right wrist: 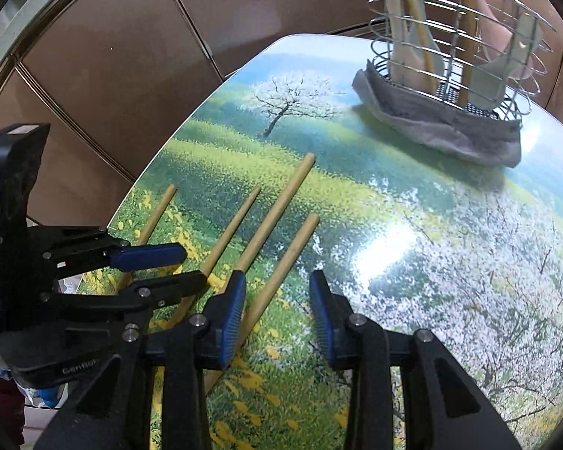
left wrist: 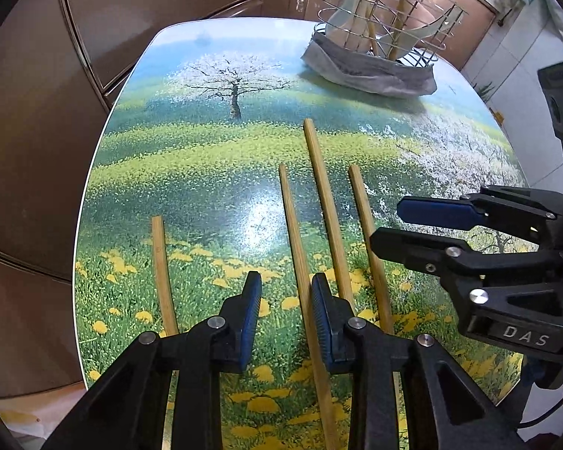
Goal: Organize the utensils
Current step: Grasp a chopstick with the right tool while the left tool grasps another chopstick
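Already stowed: several pale and wooden-handled utensils stand upright in the wire holder (left wrist: 386,18), on a grey cloth (left wrist: 367,69) near the table's far edge.
Left to do: four bamboo chopsticks (left wrist: 328,206) lie roughly parallel on the landscape-printed table (left wrist: 191,172), near its front edge; the task looks partly done.
Left gripper (left wrist: 286,311): low over the sticks, fingers part-spread, one stick running between the pads, touching the right pad but not visibly pinched.
Right gripper (right wrist: 277,311): fingers part-spread astride the rightmost stick, gripping nothing.
Likely next: closing on a stick apiece, then carrying both to the holder.
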`<control>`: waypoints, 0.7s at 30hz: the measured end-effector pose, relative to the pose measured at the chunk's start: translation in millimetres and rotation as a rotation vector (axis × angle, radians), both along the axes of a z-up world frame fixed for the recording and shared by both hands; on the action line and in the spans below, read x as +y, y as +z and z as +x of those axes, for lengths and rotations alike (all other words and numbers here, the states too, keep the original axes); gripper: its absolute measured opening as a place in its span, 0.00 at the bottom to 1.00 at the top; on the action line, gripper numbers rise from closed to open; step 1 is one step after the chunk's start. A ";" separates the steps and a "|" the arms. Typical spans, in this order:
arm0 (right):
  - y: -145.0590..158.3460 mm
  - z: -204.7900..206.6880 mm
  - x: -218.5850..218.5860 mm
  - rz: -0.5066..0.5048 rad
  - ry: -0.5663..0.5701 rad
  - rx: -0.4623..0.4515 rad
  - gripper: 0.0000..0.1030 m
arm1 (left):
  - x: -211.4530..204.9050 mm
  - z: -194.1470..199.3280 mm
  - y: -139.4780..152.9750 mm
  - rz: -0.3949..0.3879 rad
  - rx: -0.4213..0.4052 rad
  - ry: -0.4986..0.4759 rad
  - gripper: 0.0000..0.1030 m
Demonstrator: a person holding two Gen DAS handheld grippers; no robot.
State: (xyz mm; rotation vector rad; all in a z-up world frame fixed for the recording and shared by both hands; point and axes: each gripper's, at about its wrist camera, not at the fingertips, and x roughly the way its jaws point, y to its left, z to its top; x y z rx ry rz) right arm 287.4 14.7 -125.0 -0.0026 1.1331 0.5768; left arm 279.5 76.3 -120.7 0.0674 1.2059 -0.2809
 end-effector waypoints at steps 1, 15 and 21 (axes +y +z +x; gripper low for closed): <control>-1.3 1.2 1.7 -0.006 0.003 0.003 0.32 | -0.5 -0.2 -0.2 0.006 0.000 -0.002 0.26; -13.0 10.0 16.2 -0.155 0.150 -0.018 0.11 | -4.1 -1.1 -2.5 0.063 -0.003 -0.024 0.17; -12.2 8.0 16.6 -0.217 0.238 -0.014 0.07 | -7.9 1.9 -2.8 0.102 0.009 -0.034 0.14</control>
